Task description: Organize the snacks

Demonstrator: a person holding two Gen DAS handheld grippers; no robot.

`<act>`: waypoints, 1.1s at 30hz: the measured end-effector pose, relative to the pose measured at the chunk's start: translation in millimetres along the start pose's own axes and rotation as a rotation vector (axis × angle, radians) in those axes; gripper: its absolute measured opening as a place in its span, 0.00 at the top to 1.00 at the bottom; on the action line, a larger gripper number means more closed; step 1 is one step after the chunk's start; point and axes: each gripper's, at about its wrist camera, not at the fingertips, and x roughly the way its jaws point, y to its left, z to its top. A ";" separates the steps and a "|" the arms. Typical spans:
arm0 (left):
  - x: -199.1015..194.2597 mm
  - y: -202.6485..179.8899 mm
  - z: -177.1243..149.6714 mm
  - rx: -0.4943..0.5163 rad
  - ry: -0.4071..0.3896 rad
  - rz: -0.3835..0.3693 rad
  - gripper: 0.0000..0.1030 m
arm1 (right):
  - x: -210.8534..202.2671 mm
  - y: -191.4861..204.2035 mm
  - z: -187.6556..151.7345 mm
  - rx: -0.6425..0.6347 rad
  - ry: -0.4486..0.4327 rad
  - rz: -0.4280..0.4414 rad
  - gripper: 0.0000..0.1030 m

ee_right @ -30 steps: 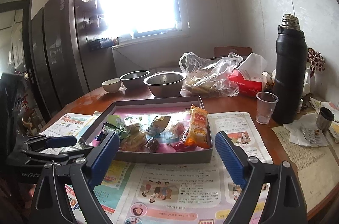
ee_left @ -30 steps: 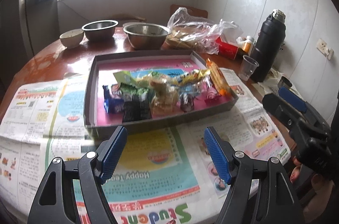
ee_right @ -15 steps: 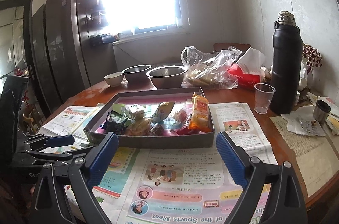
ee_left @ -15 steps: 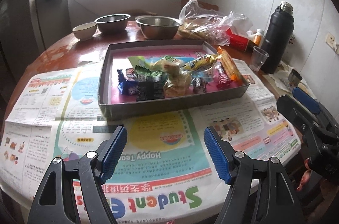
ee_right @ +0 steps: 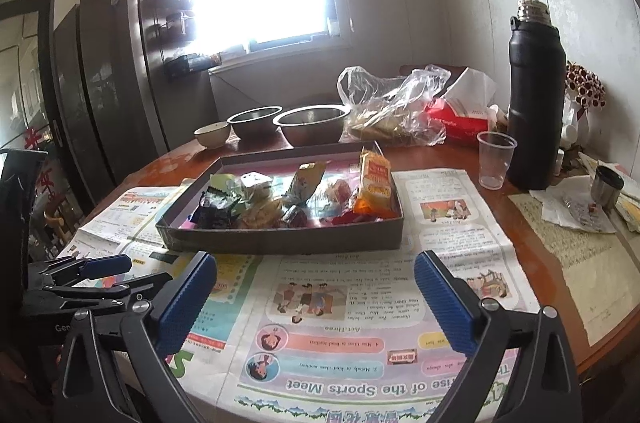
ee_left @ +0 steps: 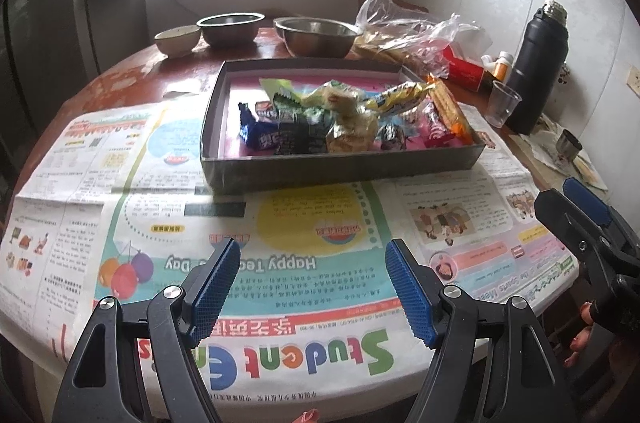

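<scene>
Both grippers hang with jaws spread wide and empty over the newspaper [ee_left: 280, 223] at the near edge of the tabletop: the left gripper [ee_left: 312, 287] at the near left, the right gripper [ee_right: 316, 299] near the near right corner, neither touching anything.

Beyond them, at mid-table, sits the tray [ee_left: 344, 167] on the paper, holding the snacks [ee_left: 344, 119] in one loose heap toward its near wall: a blue pack [ee_left: 256, 131], dark and green packets, a pale wrapped cake, and an orange pack [ee_right: 374, 183] tilted against the right wall. The tray's far half is bare.

The likely trouble from here: wrappers overlap, so a pinch may lift two packs or crush the soft cake; a push on the tray could slide it along the loose newspaper.

Along the far edge stand a small bowl [ee_right: 212, 135] and two steel bowls [ee_right: 308, 123], contents unseen, beside a plastic bag [ee_right: 392, 111]. At the right edge, a seemingly empty clear cup [ee_right: 494, 159] stands just beside a black flask [ee_right: 536, 103].
</scene>
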 end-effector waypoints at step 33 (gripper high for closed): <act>9.1 -3.0 -8.6 0.006 0.022 0.009 0.26 | 9.8 10.2 -20.7 -0.004 0.056 0.010 0.02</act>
